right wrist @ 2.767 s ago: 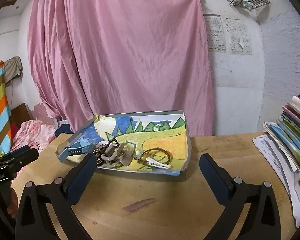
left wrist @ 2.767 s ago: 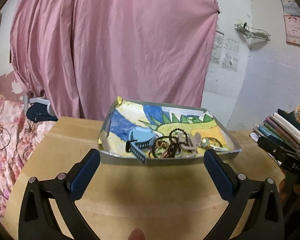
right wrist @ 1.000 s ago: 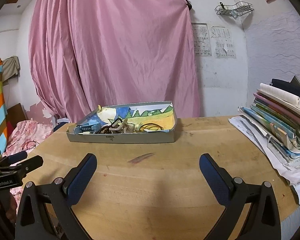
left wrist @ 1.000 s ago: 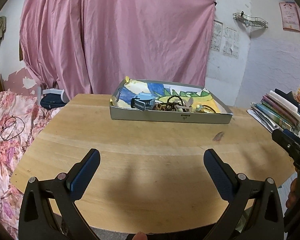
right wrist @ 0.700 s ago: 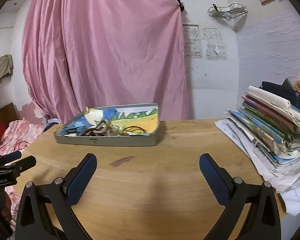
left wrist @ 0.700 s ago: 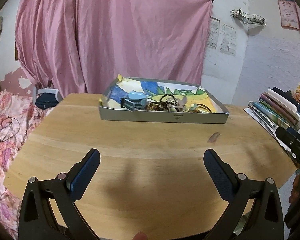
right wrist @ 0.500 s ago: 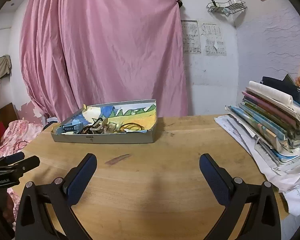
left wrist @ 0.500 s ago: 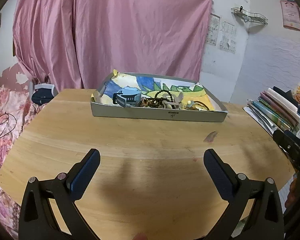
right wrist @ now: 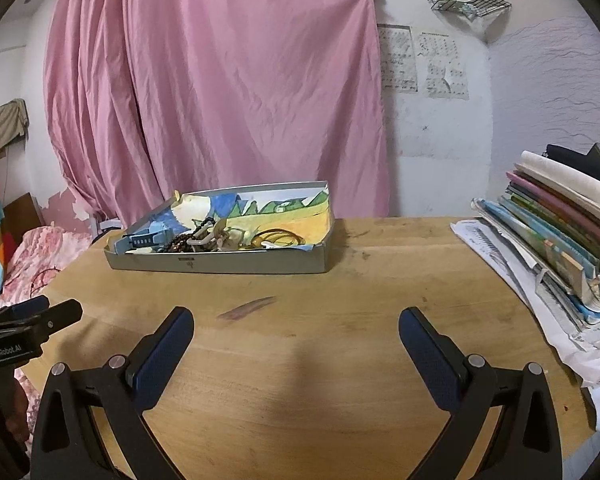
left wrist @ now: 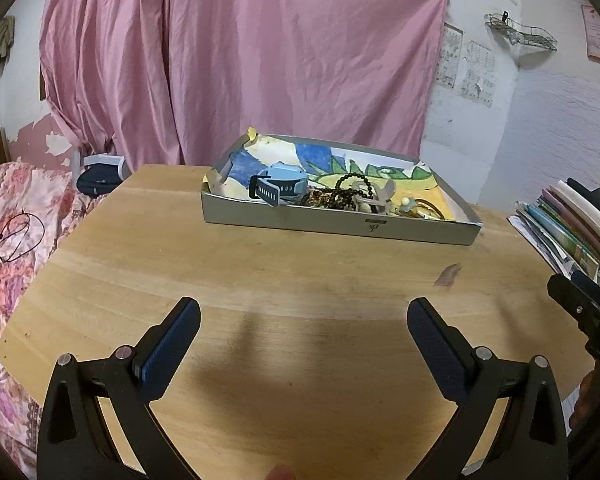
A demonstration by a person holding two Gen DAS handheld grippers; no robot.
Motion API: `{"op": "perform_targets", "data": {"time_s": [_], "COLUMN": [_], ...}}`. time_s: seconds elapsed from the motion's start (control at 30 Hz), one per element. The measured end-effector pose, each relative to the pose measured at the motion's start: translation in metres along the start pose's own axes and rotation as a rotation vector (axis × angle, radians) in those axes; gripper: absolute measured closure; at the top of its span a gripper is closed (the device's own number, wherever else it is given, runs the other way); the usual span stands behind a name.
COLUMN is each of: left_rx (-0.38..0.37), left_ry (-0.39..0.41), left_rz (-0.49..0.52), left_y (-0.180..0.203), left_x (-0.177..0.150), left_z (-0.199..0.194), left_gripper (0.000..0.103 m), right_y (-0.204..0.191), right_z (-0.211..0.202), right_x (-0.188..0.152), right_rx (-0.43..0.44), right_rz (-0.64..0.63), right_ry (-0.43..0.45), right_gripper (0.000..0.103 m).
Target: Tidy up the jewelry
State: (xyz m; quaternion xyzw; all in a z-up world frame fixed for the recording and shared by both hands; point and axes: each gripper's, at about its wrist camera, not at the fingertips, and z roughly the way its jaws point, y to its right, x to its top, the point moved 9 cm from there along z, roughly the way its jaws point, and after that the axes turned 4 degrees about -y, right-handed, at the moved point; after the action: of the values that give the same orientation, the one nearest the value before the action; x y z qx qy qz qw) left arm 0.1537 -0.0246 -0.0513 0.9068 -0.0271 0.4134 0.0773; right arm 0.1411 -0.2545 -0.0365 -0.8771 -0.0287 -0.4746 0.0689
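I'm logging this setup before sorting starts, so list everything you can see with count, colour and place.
tray: one, grey, far side of table, lined with a painted picture
watch: one, light blue, tray's left end
beads: one dark string, tray middle
table: one, light wood
curtain: one, pink, behind table
books: one stack, mixed colours, table's right edge
bedding: pink floral, left of table
left gripper: black, blue pads, jaws open
right gripper: black, blue pads, jaws open

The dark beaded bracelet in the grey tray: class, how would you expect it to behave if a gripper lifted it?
The dark beaded bracelet is a string of small round beads, so it would probably hang limp. It lies tangled against the blue watch and other pieces, so it may drag neighbours along. Round beads might slip between flat pads.
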Motion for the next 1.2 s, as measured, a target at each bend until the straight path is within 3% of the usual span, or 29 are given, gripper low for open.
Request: {"op": "perform_targets", "data": {"time_s": [1.2], "left_rx": [0.042], "left_ry": [-0.008], "left_rz": [0.015], "left_y": [-0.008], "left_x": [-0.001], "left_z": [0.009], "left_gripper": [0.002], "right_y": [-0.006], "right_z": [0.014], "right_x": [0.001], "right_rx": [0.005], "right_rz": [0.005], "right_ry": [-0.018], "right_gripper": [0.0]}}
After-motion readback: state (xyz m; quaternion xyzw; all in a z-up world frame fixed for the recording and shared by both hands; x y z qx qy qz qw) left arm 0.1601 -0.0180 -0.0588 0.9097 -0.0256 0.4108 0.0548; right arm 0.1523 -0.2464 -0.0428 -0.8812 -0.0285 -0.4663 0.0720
